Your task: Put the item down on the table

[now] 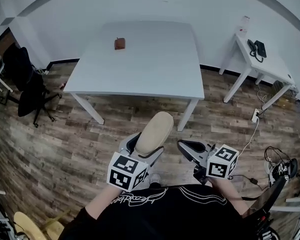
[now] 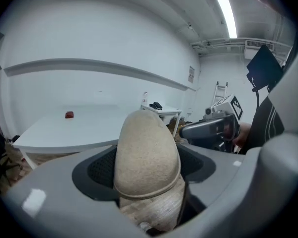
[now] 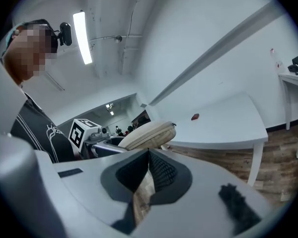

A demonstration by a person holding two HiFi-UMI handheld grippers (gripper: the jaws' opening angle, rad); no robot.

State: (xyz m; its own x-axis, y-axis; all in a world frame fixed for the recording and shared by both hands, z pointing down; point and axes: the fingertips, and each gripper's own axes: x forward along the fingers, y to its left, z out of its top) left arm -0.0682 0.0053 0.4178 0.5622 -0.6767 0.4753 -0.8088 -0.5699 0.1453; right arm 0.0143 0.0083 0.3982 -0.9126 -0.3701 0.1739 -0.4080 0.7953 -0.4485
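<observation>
Looks like a plain office. Told by the white table (image 1: 140, 59) ahead of the jaws, a side desk (image 1: 274, 66) with phone (image 1: 257, 48) to their right, a swivel chair (image 1: 27, 84) to their left.

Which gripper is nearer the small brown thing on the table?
Left. The left gripper, holding the beige item, is roughly in line with the brown thing; the right gripper is off to its right.

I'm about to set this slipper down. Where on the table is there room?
Nearly all of the table is bare: near edge, middle and right side. Only a small brown thing sits toward the far left. The left gripper can set the slipper anywhere else.
</observation>
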